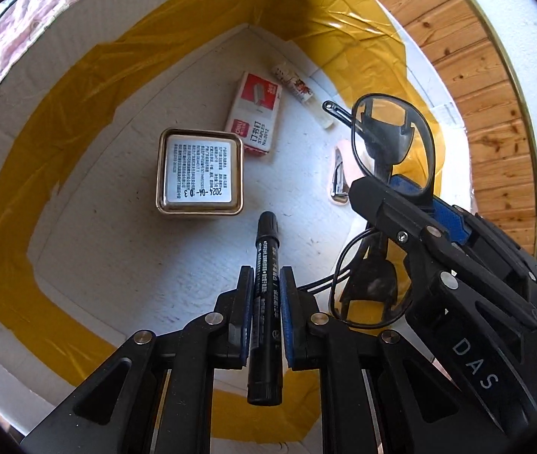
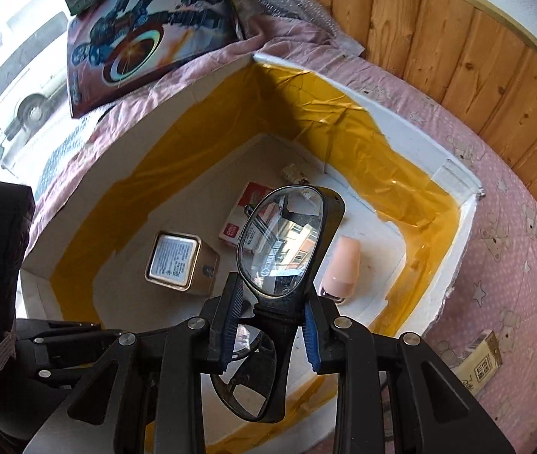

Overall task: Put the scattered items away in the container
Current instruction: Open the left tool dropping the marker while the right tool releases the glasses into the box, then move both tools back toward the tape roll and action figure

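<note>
Over the foam box (image 1: pixel 79 121), the left gripper (image 1: pixel 266 295) pinches a stiff, light black marker (image 1: pixel 264 302) mid-barrel. The right gripper (image 2: pixel 272 325), part closed, clamps fragile black glasses (image 2: pixel 283 242) at the bridge; the lenses look easily scratched.

Glasses (image 2: pixel 280 249) hide much of the staple box (image 2: pixel 244 212); tin label (image 2: pixel 172 259) unreadable.

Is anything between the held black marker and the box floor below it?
Nothing visible: bare white floor lies under the black marker in the left gripper; the square gold tin sits off to one side.
</note>
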`<state>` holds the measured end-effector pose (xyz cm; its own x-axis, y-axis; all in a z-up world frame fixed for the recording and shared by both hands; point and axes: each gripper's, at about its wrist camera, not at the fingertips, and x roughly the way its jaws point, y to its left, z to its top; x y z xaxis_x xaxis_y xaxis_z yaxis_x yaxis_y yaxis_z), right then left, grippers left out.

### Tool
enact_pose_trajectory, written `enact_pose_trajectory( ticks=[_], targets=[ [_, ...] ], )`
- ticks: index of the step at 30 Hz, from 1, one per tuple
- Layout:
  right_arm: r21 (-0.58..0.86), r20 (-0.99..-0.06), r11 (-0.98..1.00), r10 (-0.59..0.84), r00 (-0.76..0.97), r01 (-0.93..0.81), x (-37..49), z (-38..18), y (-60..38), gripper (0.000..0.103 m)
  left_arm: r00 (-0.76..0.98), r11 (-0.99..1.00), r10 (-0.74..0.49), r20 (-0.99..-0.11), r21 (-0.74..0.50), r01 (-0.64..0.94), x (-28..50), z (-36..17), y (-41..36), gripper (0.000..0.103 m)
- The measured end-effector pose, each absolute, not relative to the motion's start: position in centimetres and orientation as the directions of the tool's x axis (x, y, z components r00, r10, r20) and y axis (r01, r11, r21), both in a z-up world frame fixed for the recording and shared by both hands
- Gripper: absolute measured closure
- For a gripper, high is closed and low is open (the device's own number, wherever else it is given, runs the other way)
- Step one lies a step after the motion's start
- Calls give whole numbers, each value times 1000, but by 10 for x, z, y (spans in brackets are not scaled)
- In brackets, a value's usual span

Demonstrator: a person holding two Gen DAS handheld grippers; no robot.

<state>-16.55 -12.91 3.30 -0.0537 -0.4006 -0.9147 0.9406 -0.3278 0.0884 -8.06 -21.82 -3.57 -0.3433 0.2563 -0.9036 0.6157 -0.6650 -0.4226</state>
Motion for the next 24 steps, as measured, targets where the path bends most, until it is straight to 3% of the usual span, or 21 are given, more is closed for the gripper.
enact_pose_trajectory(
  ticks=[3, 7, 10, 18, 24],
  targets=[
    [76, -922, -317, -383, -55, 945, -165, 30, -132, 72, -344, -661, 257, -903, -424, 620, -78, -36, -220, 90],
    [89, -922, -333, -385, -50, 939, -168, 31, -131, 71, -343, -627, 263, -902, -430, 649, -73, -36, -226, 73],
    [109, -915, -345, -402, -41, 932, -171, 35, -130, 70, -353, -612, 266, -897, -440, 657, -69, -33, -229, 68],
    [139, -900, -369, -435, -38, 919, -174, 44, -121, 69, -380, -569, 240, -893, -447, 691, -65, -23, -240, 66],
    [267, -844, -414, -536, 4, 870, -185, 64, -106, 69, -399, -596, 177, -900, -420, 684, -72, -11, -235, 66]
  ],
)
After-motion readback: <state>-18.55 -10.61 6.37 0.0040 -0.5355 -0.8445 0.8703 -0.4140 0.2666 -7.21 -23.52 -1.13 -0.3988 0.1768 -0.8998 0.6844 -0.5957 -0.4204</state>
